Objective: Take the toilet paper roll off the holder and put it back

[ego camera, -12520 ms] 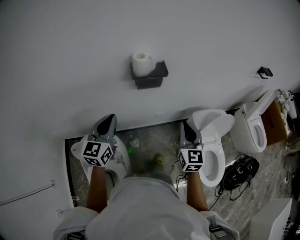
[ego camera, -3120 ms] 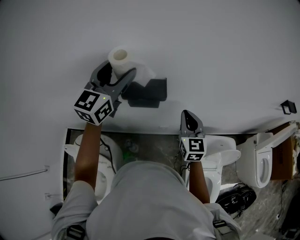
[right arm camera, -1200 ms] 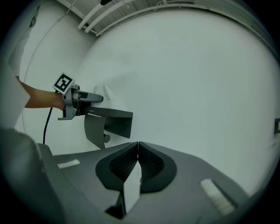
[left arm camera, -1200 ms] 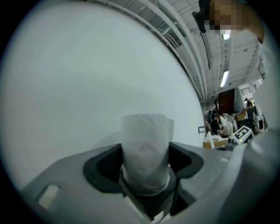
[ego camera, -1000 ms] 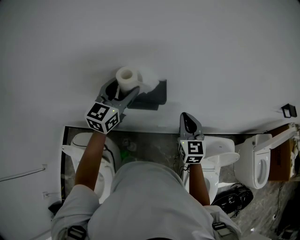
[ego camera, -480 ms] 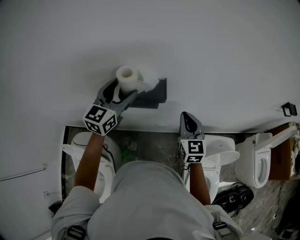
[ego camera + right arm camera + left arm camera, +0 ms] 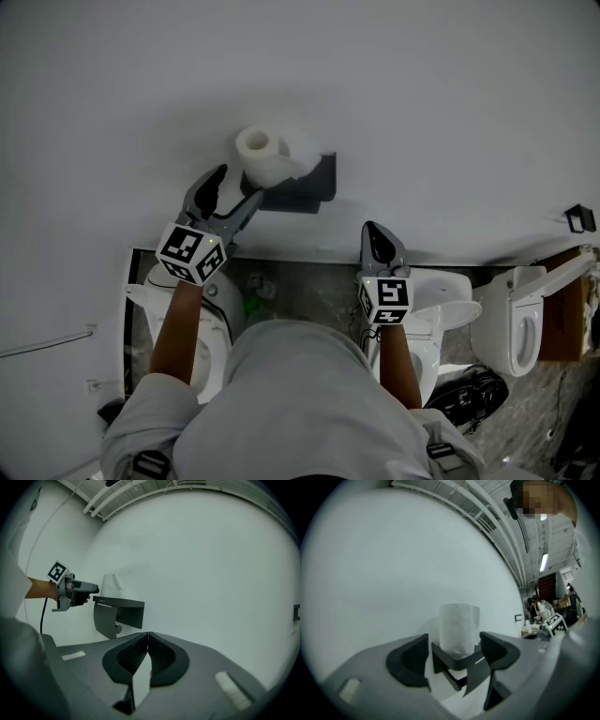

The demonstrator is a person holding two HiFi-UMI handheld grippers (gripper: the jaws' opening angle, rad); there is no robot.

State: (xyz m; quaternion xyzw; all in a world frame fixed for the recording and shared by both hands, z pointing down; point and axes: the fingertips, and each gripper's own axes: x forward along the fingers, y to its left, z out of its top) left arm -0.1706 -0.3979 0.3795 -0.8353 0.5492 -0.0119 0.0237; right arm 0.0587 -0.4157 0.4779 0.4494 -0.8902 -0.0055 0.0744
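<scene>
The white toilet paper roll (image 7: 265, 155) stands on end on top of the black wall holder (image 7: 302, 188). My left gripper (image 7: 237, 184) is open just short of the roll, down-left of it. Its jaws have just been opening, then eased slightly back, and nothing lies between them. In the left gripper view the roll (image 7: 458, 627) rises on the holder (image 7: 454, 662) beyond the spread jaws. My right gripper (image 7: 375, 231) hangs lower right, shut and empty. The right gripper view shows the holder (image 7: 119, 611), the roll (image 7: 111, 585) and the left gripper (image 7: 89, 590) beside them.
A plain white wall fills the upper part of the head view. Below it are three white toilets (image 7: 155, 291) (image 7: 441, 319) (image 7: 520, 328) on a marbled floor. A green bottle (image 7: 248, 306) stands on the floor. A second small black holder (image 7: 581, 217) is on the wall at far right.
My left gripper carried the roll to the holder, let it go, and has drawn back down-left, away from it. The roll stays on the holder. The right gripper has not moved.
</scene>
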